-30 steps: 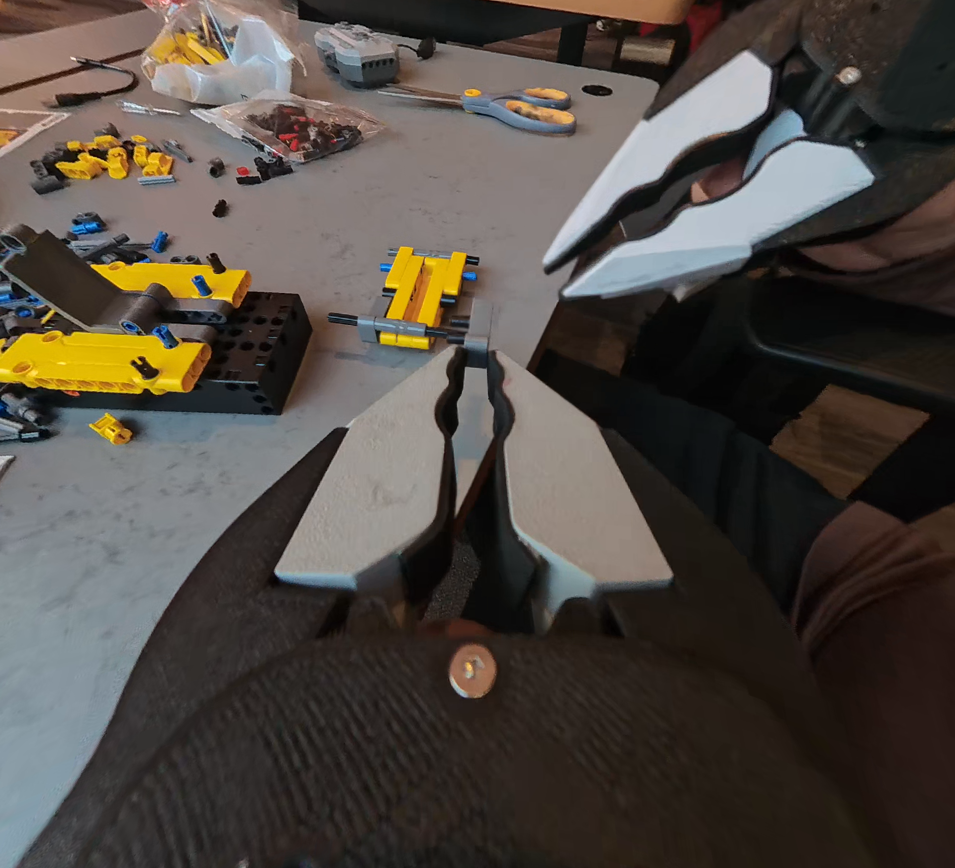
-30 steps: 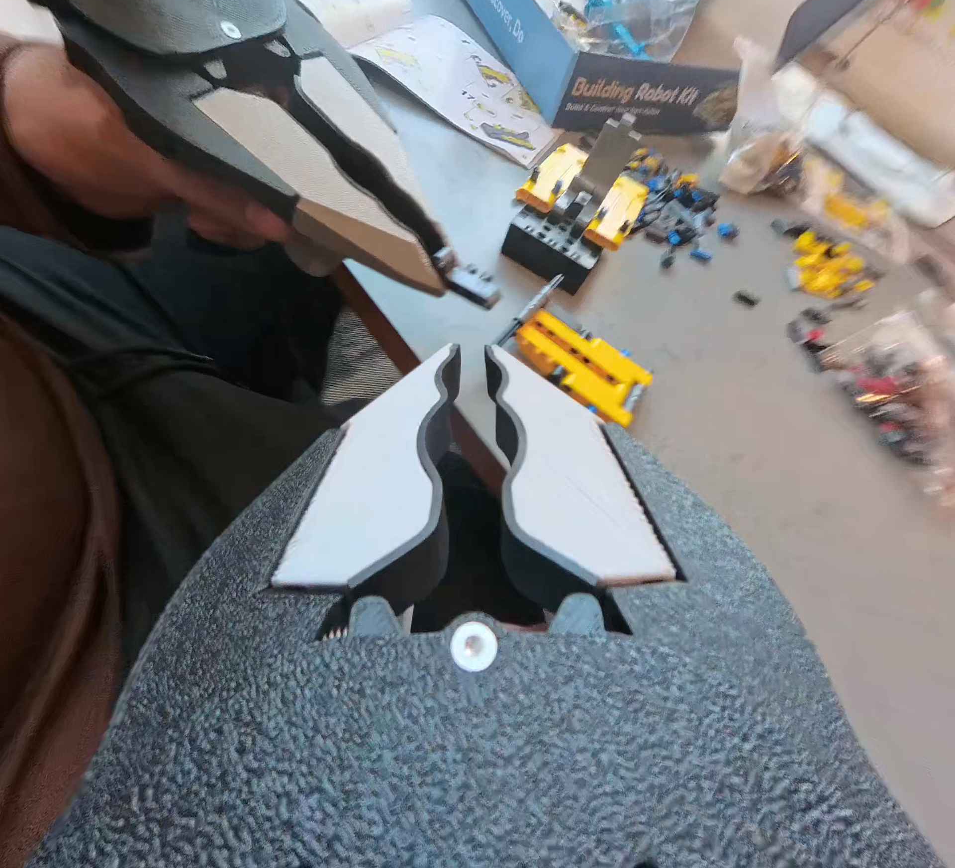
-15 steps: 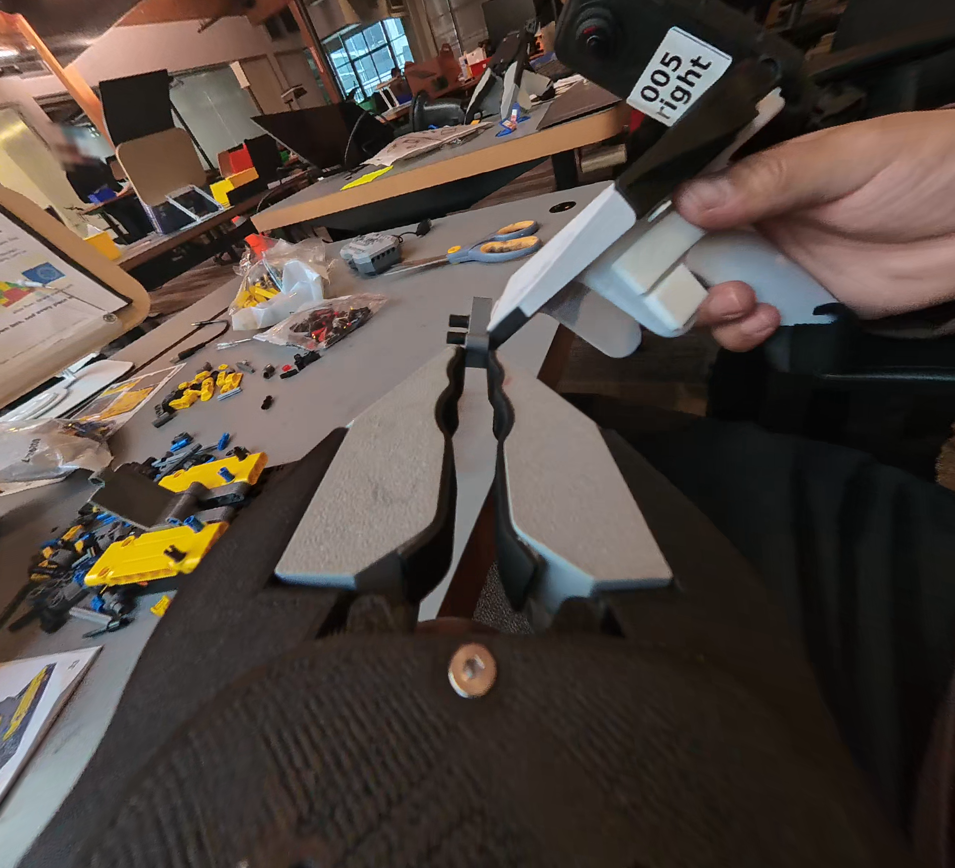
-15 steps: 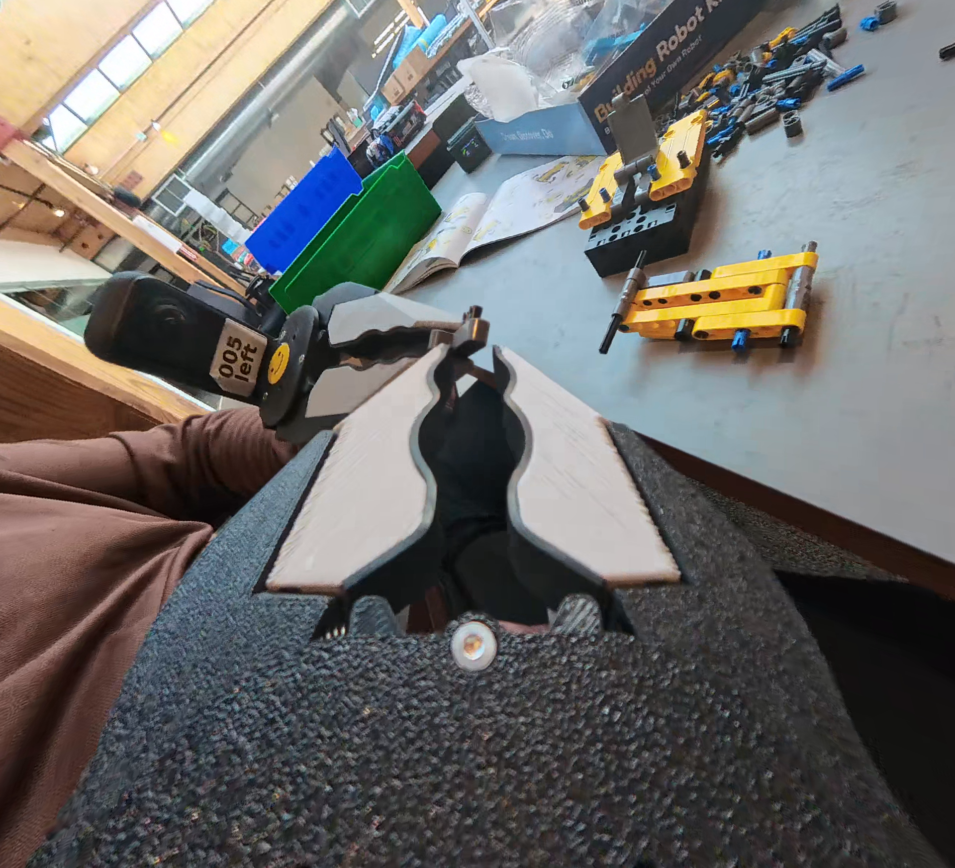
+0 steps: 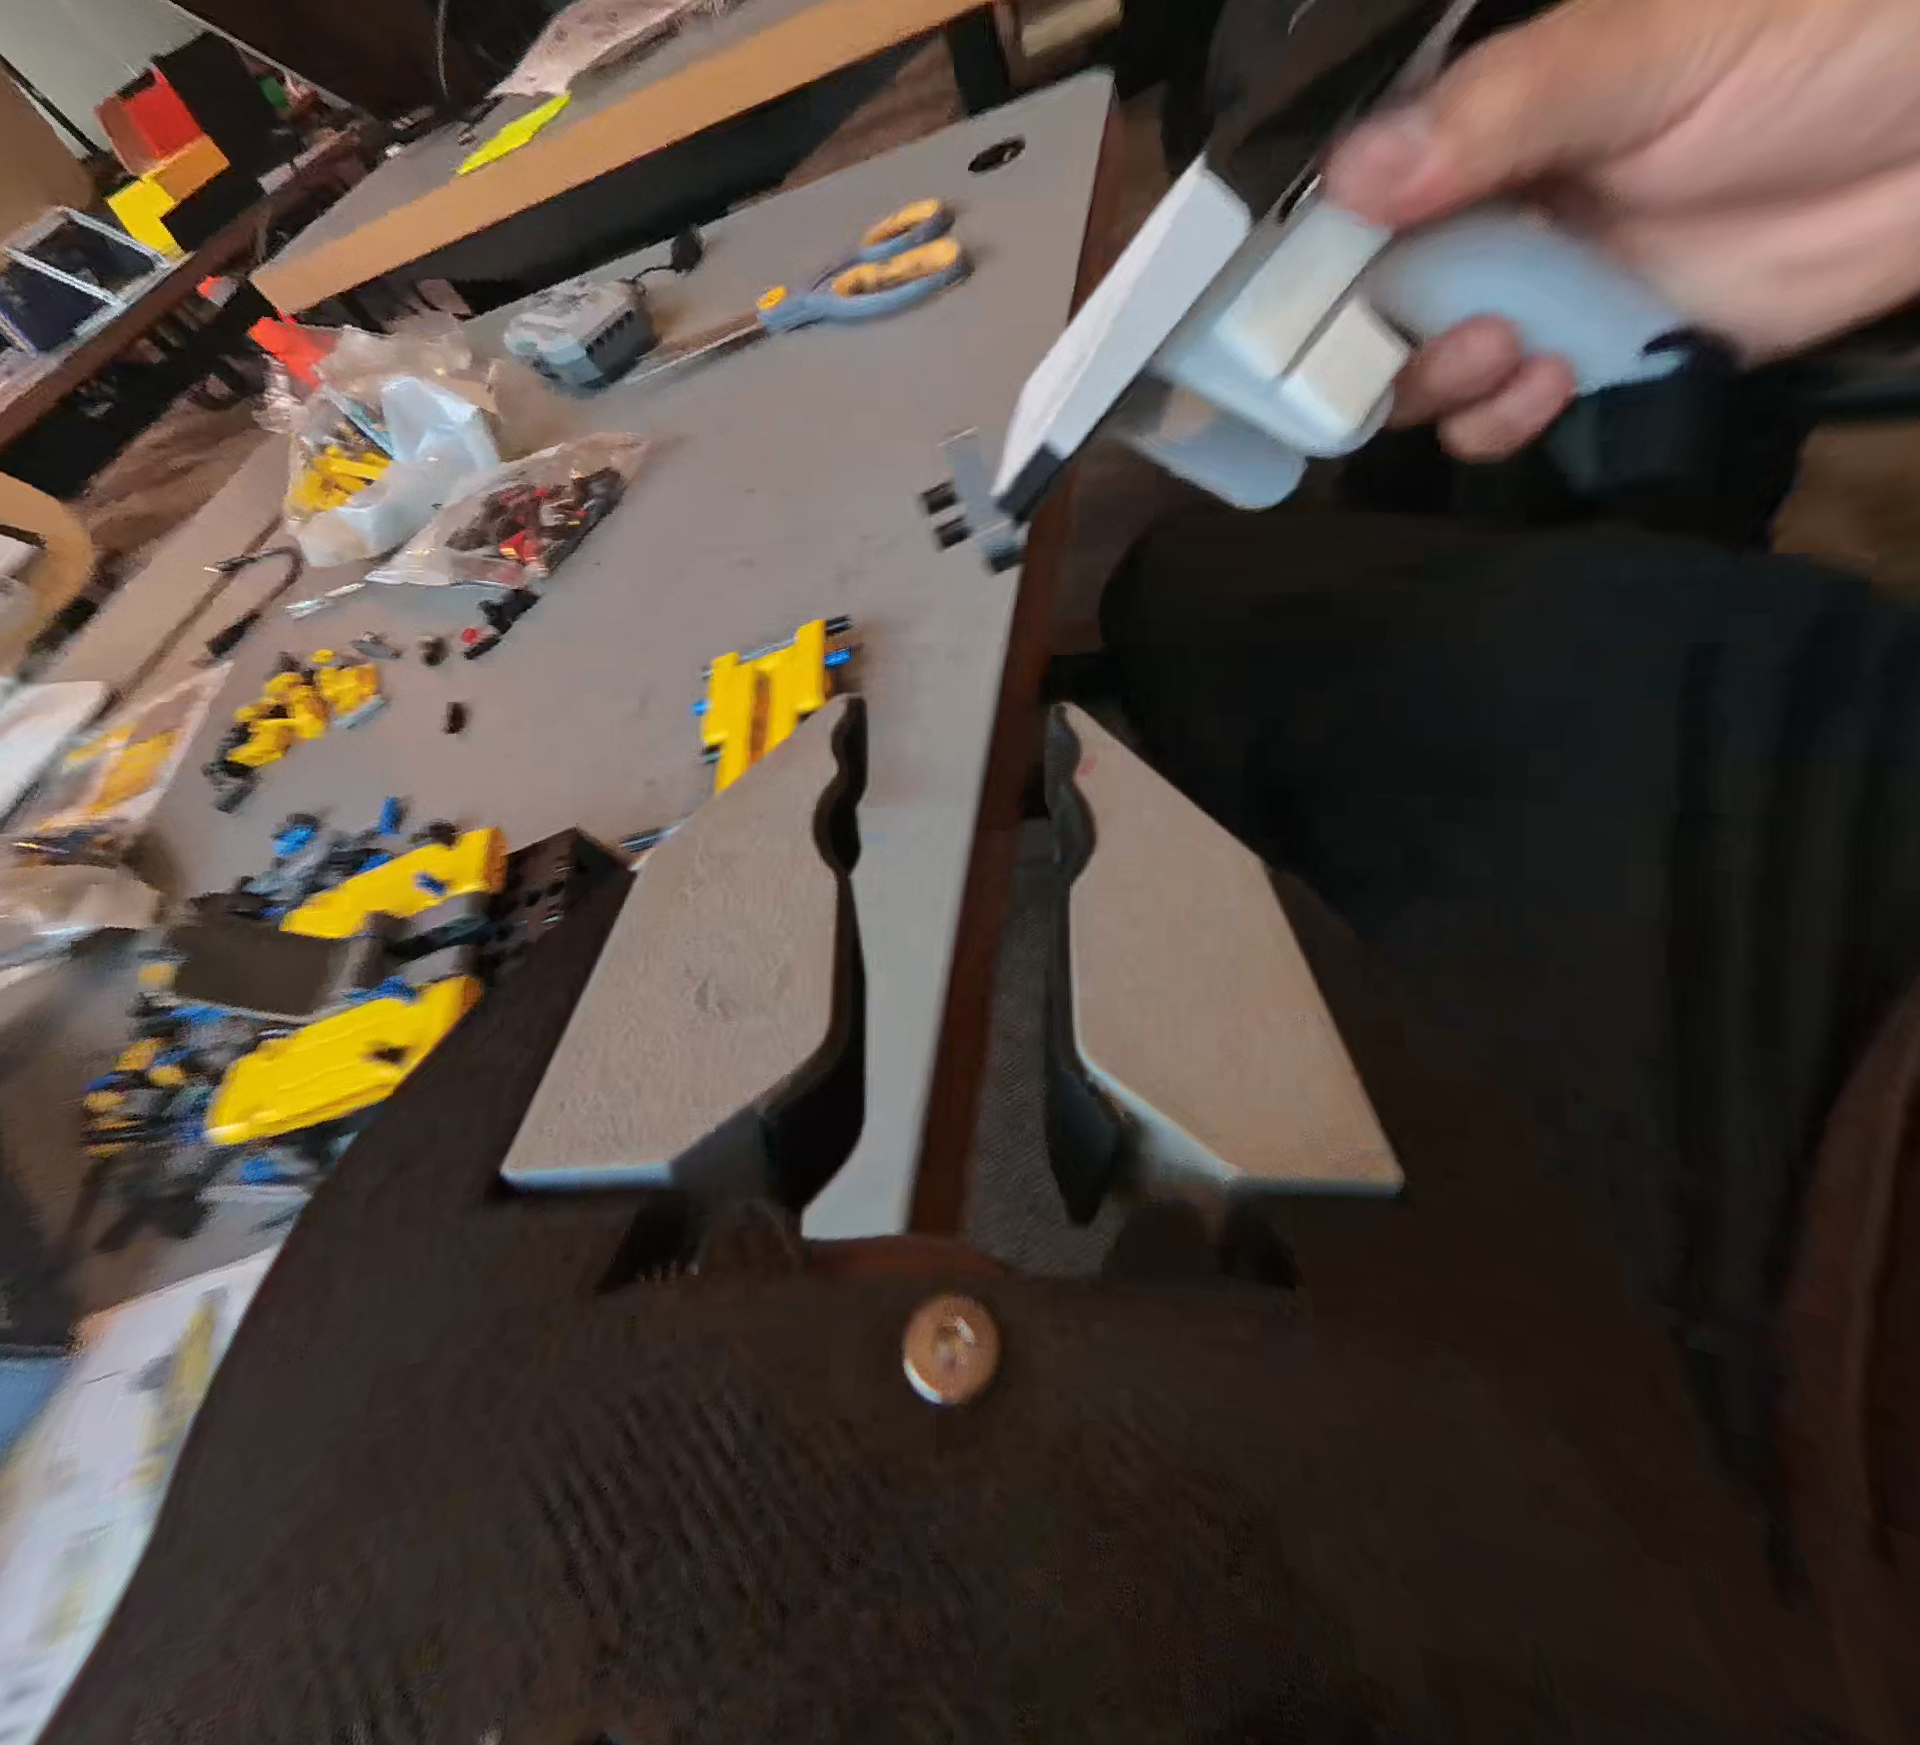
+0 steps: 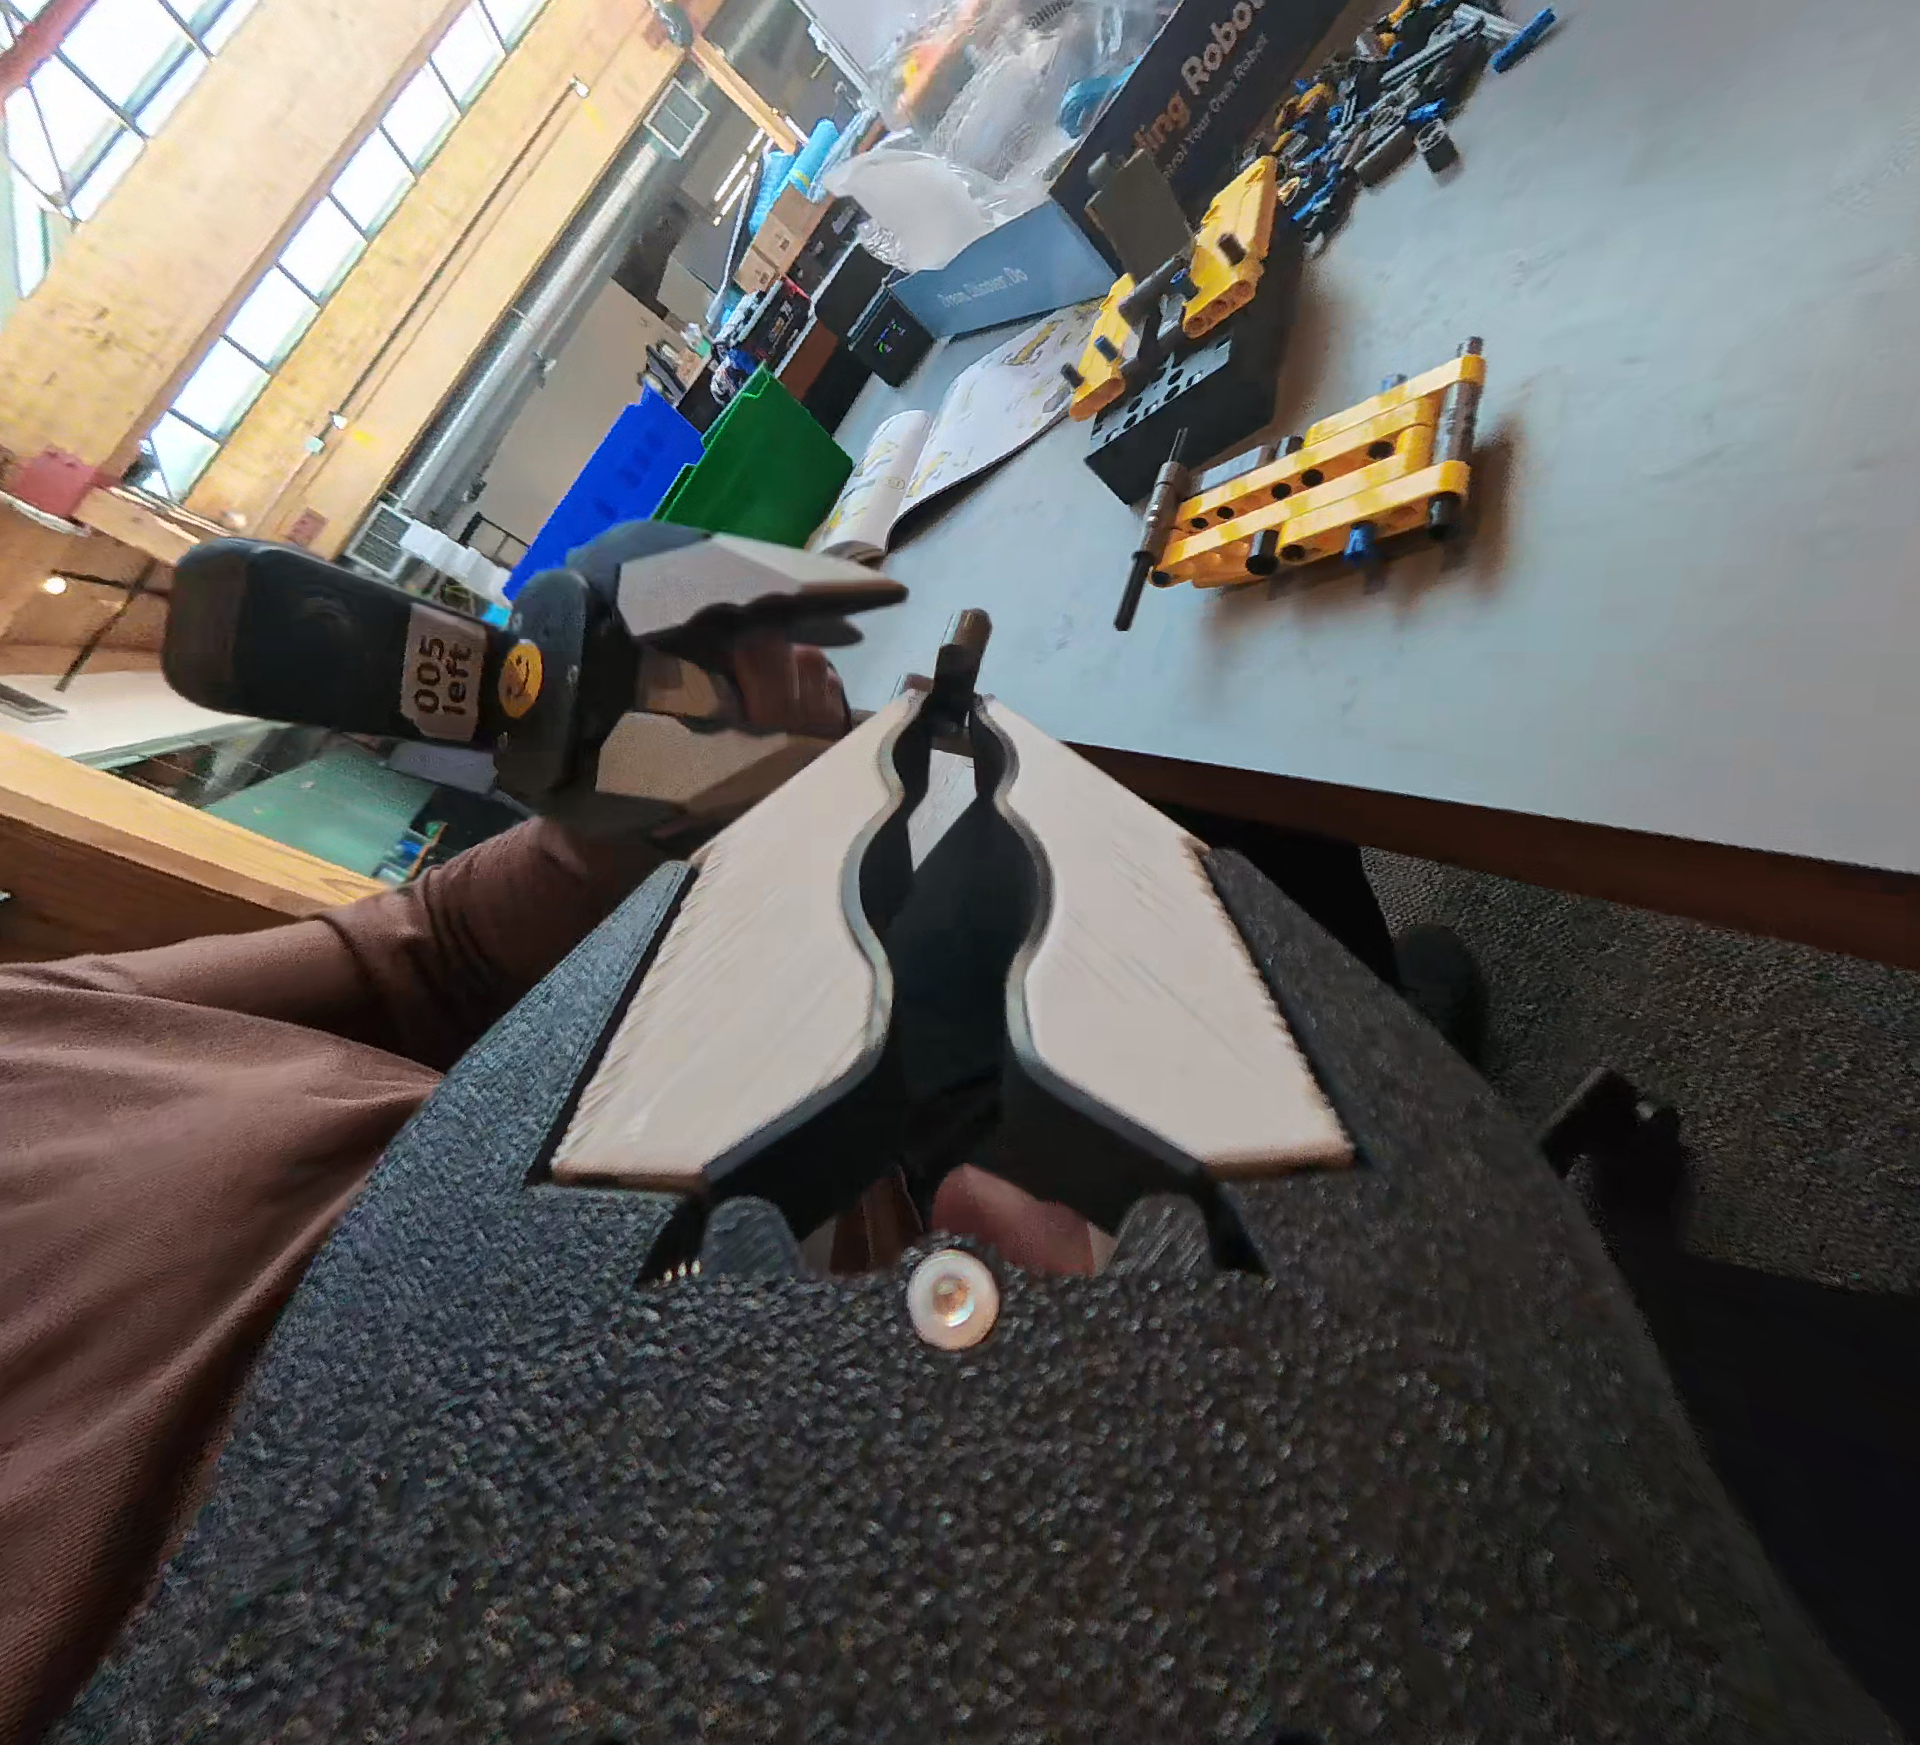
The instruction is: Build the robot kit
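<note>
My right gripper (image 6: 951,708) is shut on a small grey connector piece with black pins (image 6: 956,661), held in the air off the table's near edge. It also shows in the left wrist view (image 5: 1023,490), gripping that piece (image 5: 971,500). My left gripper (image 5: 954,719) is open and empty, below and just back from the piece; the right wrist view shows it (image 6: 878,613) to the left of the piece. A yellow beam assembly (image 5: 764,708) (image 6: 1320,490) lies flat on the grey table (image 5: 727,552) near its edge.
A black base block with yellow parts (image 5: 353,968) (image 6: 1174,345) stands left of the assembly, with loose small parts (image 5: 301,708) around it. Scissors (image 5: 862,282), a grey motor (image 5: 582,334) and parts bags (image 5: 520,500) lie farther back. A dark kit box (image 6: 1195,106) and a booklet (image 6: 966,438) sit at the table's end. There is about 4 centimetres between the tips of the two grippers.
My left gripper held the grey piece before; it has opened and dropped back. My right gripper has closed on the piece and now holds it alone.
</note>
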Tool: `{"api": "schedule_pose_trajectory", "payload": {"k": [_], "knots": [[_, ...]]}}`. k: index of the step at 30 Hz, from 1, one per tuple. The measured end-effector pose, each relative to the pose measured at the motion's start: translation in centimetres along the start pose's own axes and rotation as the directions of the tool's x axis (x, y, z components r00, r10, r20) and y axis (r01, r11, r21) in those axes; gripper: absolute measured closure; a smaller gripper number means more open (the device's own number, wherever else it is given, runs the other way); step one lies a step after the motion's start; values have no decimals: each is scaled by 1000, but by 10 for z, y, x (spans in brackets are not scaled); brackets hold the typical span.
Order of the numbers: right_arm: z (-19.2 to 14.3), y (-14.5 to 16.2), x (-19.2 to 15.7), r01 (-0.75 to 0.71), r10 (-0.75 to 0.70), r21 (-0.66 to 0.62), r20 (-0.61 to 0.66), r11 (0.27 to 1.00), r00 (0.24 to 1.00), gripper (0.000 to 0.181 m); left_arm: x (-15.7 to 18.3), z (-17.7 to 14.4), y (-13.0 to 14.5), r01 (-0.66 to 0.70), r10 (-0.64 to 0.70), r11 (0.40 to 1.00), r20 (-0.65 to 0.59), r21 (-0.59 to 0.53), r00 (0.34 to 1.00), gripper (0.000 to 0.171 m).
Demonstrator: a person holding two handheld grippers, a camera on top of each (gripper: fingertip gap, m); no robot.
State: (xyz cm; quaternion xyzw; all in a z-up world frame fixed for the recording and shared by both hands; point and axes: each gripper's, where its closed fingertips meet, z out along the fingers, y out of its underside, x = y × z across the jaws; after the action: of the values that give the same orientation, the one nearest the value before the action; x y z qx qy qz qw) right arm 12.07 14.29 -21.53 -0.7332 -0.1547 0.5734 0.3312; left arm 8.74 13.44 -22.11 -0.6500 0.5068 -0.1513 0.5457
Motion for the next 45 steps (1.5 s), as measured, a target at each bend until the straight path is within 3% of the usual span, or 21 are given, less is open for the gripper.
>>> {"api": "schedule_pose_trajectory", "payload": {"k": [1, 6, 10, 14, 21, 30, 40, 45], "knots": [[-2, -1, 4, -22, 22, 4, 4, 1000, 1000, 175, -11, -3, 3, -67, 67, 997, -13, -26, 998, 140], [-6, 1, 22, -112, 113, -14, 36, 994, 993, 175, -45, -1, 21, -304, 214, 921, -337, -242, 917, 132], [-9, 1, 26, -132, 133, -17, 47, 991, 990, 175, -68, 17, 27, -525, 353, 809, -496, -264, 793, 136], [-9, 6, 26, -144, 146, -40, 54, 989, 988, 175, -61, 26, 40, -655, 369, 711, -657, -256, 657, 149], [-9, 11, 19, -134, 139, -67, 78, 989, 987, 175, -60, 38, 58, -759, 374, 582, -732, -293, 570, 149], [-14, 7, 15, -133, 137, -47, 94, 990, 986, 175, -56, 40, 67, -752, 341, 574, -740, -324, 579, 156], [-10, 9, 23, -148, 151, -56, 67, 988, 986, 175, -51, 40, 66, -731, 318, 606, -746, -315, 585, 166], [-9, 10, 25, -141, 145, -64, 60, 988, 988, 175, -40, 39, 61, -662, 240, 670, -746, -336, 621, 168]]}}
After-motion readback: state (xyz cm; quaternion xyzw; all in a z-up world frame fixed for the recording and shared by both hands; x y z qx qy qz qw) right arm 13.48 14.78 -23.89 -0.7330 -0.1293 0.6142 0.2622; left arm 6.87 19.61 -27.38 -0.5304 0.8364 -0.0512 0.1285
